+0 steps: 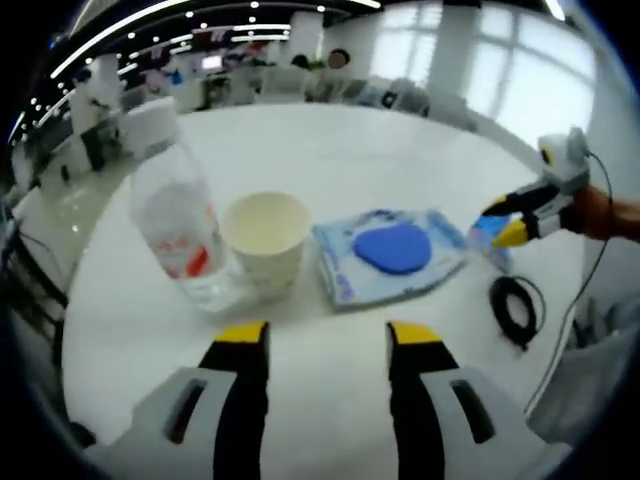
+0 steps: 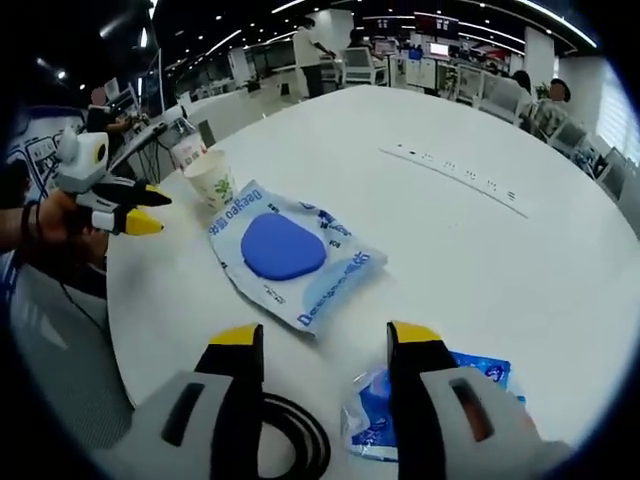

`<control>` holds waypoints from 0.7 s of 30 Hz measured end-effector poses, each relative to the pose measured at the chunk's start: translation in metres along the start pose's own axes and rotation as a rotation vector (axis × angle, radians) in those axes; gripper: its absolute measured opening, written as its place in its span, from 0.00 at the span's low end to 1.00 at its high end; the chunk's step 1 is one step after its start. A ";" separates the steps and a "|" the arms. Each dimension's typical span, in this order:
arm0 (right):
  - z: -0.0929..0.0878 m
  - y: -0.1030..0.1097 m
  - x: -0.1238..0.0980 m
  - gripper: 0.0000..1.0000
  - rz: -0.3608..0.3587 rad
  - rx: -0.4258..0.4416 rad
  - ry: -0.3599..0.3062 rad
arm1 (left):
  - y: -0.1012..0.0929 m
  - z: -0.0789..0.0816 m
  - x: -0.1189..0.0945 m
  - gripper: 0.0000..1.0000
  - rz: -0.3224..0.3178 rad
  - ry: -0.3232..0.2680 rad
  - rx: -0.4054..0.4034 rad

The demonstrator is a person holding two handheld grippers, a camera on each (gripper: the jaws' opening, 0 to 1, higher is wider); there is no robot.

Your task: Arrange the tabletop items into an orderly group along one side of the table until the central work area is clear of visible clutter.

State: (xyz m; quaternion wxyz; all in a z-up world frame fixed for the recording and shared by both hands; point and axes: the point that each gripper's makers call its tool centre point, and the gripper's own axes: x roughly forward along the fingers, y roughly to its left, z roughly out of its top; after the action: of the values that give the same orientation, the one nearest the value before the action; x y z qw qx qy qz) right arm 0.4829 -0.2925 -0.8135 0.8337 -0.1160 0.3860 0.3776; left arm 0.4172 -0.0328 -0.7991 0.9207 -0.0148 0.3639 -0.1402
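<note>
Clutter sits on a round white tabletop point(image 1: 400, 150). In the left gripper view, the left gripper point(image 1: 328, 345) hangs wide open and empty, short of a clear plastic bottle point(image 1: 180, 225) touching a paper cup point(image 1: 266, 240); just beside the cup lies a blue-and-white packet point(image 1: 390, 255), and a black cable coil point(image 1: 515, 305) lies near the edge. In the right gripper view, the right gripper point(image 2: 328, 345) is spread open, holding nothing, above a small blue packet point(image 2: 375, 410), with the coil beside it.
</note>
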 end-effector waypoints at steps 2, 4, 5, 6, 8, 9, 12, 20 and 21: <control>-0.002 -0.003 -0.007 0.53 -0.011 0.003 -0.004 | -0.001 0.001 -0.005 0.47 -0.002 -0.008 0.000; -0.003 -0.005 -0.014 0.56 -0.021 0.010 -0.011 | 0.001 0.004 -0.009 0.51 -0.013 -0.032 0.007; -0.004 -0.007 -0.016 0.59 -0.025 0.017 -0.015 | 0.002 0.004 -0.010 0.52 -0.015 -0.037 0.010; -0.005 -0.008 -0.021 0.60 -0.027 0.030 -0.019 | 0.001 0.004 -0.014 0.53 -0.020 -0.042 0.008; -0.007 -0.012 -0.028 0.60 -0.046 0.035 -0.030 | -0.002 0.001 -0.019 0.54 -0.024 -0.041 0.007; -0.008 -0.013 -0.030 0.60 -0.049 0.037 -0.030 | -0.002 0.001 -0.021 0.54 -0.022 -0.042 0.013; -0.013 -0.015 -0.038 0.61 -0.063 0.041 -0.029 | -0.007 -0.001 -0.027 0.56 -0.033 -0.044 0.016; -0.021 -0.026 -0.052 0.61 -0.093 0.035 -0.023 | -0.015 -0.004 -0.036 0.56 -0.043 -0.047 0.018; -0.021 -0.027 -0.053 0.61 -0.098 0.033 -0.023 | -0.016 -0.004 -0.038 0.55 -0.042 -0.048 0.019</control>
State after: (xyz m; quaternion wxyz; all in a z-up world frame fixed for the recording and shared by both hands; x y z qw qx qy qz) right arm 0.4686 -0.3505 -0.7917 0.8575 -0.1165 0.3765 0.3309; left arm 0.3839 -0.0378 -0.7746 0.9262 -0.0169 0.3399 -0.1625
